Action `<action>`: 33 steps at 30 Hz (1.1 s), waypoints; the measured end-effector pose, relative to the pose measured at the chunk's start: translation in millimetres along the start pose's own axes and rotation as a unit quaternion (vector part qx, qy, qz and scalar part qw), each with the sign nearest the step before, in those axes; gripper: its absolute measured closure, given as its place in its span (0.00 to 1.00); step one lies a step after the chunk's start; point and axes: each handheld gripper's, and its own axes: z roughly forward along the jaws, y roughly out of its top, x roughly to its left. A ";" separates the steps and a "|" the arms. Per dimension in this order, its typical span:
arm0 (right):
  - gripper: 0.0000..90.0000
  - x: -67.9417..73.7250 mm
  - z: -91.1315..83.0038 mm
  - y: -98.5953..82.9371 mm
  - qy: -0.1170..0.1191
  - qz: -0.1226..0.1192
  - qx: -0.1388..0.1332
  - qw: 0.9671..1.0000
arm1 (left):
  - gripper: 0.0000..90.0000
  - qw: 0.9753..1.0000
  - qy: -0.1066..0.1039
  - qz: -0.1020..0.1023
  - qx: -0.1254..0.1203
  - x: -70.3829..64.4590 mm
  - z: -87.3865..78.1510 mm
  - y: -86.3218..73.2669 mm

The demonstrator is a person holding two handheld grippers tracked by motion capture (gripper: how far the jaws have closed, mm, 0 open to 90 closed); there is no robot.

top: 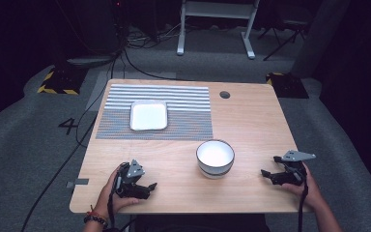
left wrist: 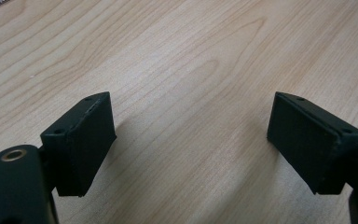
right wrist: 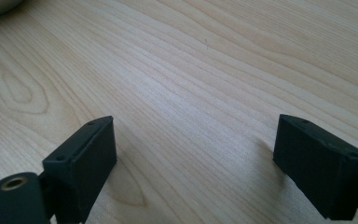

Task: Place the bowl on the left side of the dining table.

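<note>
Pale wood-grain table (top: 251, 125), and on it a placemat (top: 183, 108) striped grey and white at the far half, finely speckled grey nearer. A plain white square plate (top: 148, 115) sits there; the bowl (top: 215, 158) is white inside with a dark band outside. Both grippers, left gripper (top: 147, 186) and right gripper (top: 266, 174), are black with grey plates on top.

— What is seen on the table (top: 251, 121)?
— A striped mat (top: 183, 113) is laid at the far left, with a square plate (top: 149, 115) set on it. A bowl (top: 215, 158) is placed near the front, just off the mat.
— Anything else?
— Both grippers are rested at the front edge.
</note>
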 end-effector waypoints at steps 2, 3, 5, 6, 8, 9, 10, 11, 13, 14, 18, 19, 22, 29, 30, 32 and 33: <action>0.15 0.0 0.0 0.0 0.000 0.000 0.000 1.000 | 0.17 1.000 0.000 0.000 -0.002 0.1 0.3 -0.1; 0.15 0.0 0.0 0.0 0.000 0.000 0.000 1.000 | 0.17 1.000 0.000 0.000 -0.001 0.2 0.3 0.0; 0.15 0.1 0.0 0.0 0.000 0.000 0.000 1.000 | 0.17 1.000 -0.001 0.000 -0.001 0.1 0.3 -0.1; 0.15 -0.1 0.1 0.0 0.000 -0.001 -0.001 1.000 | 0.17 1.000 0.000 0.000 -0.001 0.2 0.3 0.0; 0.15 0.1 0.1 0.0 0.000 0.000 0.000 1.000 | 0.17 1.000 -0.001 0.000 0.000 0.2 0.1 0.0; 0.15 -0.2 0.1 0.0 0.000 -0.001 0.000 1.000 | 0.17 1.000 -0.001 0.000 -0.002 0.2 0.3 -0.1; 0.15 -0.3 0.3 -0.1 -0.001 -0.002 -0.001 1.000 | 0.17 1.000 -0.001 0.000 -0.001 0.3 0.1 0.0; 0.15 -0.4 0.2 -0.1 0.000 -0.002 -0.001 1.000 | 0.17 1.000 -0.001 0.002 -0.001 0.5 0.0 0.1; 0.15 -0.4 0.2 -0.1 -0.001 -0.003 -0.001 1.000 | 0.17 1.000 0.000 0.006 0.001 1.0 -0.6 0.2; 0.15 -0.4 0.2 -0.1 -0.001 -0.003 -0.001 1.000 | 0.17 1.000 0.000 0.006 0.001 1.0 -0.6 0.2; 0.15 -0.1 0.1 0.1 0.000 -0.001 0.000 1.000 | 0.17 1.000 -0.009 0.011 0.005 1.6 -1.0 0.6; 0.15 -0.1 0.2 0.1 0.000 0.000 0.000 1.000 | 0.17 1.000 -0.008 0.012 0.007 1.5 -1.2 0.9; 0.15 0.1 0.2 0.1 0.000 0.000 0.000 1.000 | 0.17 1.000 -0.010 0.014 0.010 1.1 -1.3 1.5; 0.15 0.0 0.1 0.1 0.000 0.000 0.000 1.000 | 0.18 1.000 -0.008 0.021 0.010 -0.7 -2.0 2.1; 0.15 -0.1 0.2 0.0 -0.001 -0.001 0.000 1.000 | 0.18 1.000 -0.006 0.017 0.012 -0.9 -2.5 1.8; 0.15 0.0 0.1 0.1 0.000 0.000 0.000 1.000 | 0.18 1.000 -0.009 0.018 0.008 -0.2 -3.2 1.9; 0.15 0.1 0.1 0.1 0.000 0.001 0.000 1.000 | 0.18 1.000 -0.010 0.017 0.010 0.7 -3.5 2.9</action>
